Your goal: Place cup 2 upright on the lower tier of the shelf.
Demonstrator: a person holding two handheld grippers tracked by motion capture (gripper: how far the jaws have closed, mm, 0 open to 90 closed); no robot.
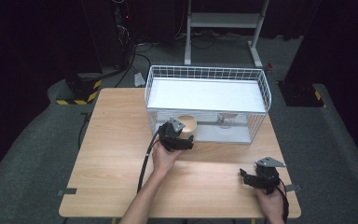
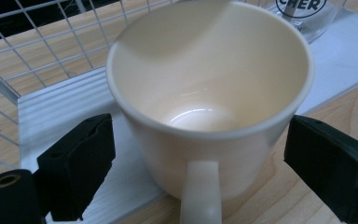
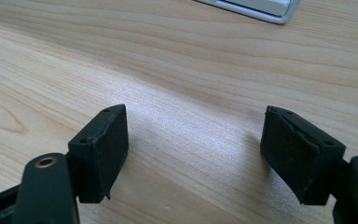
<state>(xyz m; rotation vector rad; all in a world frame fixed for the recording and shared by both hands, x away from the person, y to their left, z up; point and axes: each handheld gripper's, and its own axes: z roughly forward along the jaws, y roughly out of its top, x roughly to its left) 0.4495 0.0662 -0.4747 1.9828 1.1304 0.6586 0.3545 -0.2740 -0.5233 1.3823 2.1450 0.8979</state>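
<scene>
Left gripper (image 2: pixel 200 158) fingers (image 2: pixel 81 163) wide apart, flanking cream mug (image 2: pixel 209 93).

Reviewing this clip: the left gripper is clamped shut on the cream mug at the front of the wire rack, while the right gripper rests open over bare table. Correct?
Not quite. The left gripper is open: in the left gripper view its jaws stand clear on either side of the cream mug, not touching it. The rest holds: the mug is at the wire rack front, and the right gripper is open over bare table.

Bright lit table (image 1: pixel 121 154), dark surroundings, sharp close-ups
</scene>
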